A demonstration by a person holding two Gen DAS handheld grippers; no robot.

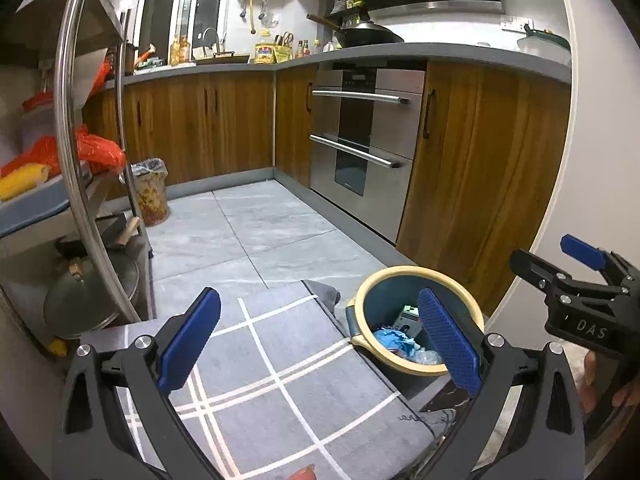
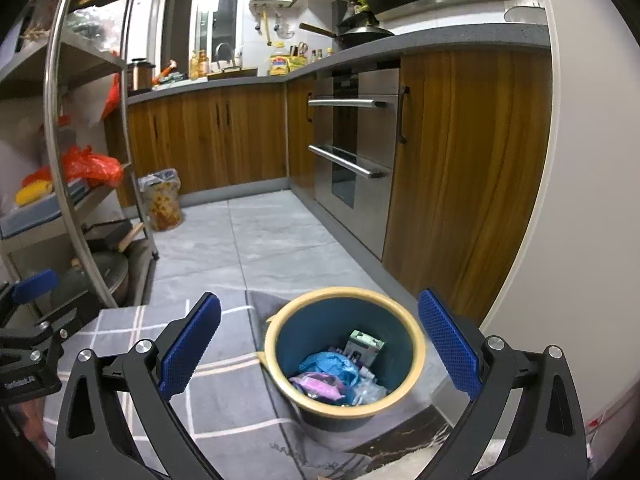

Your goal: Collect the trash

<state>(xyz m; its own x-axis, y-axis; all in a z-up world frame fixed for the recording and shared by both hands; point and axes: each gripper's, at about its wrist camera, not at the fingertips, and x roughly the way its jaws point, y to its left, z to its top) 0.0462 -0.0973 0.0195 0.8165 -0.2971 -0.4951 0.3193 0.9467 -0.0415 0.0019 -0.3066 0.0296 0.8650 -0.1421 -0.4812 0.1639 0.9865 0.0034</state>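
R-wrist | bin (image 2: 404, 390) w/ blue bag (image 2: 330, 364), box (image 2: 362, 346) | claws agape, empty

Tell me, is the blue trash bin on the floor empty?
No, the blue trash bin holds a crumpled blue bag, a small box and pink plastic.

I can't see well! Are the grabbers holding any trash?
Left gripper: open, holding nothing.
Right gripper: open, holding nothing, above the bin.
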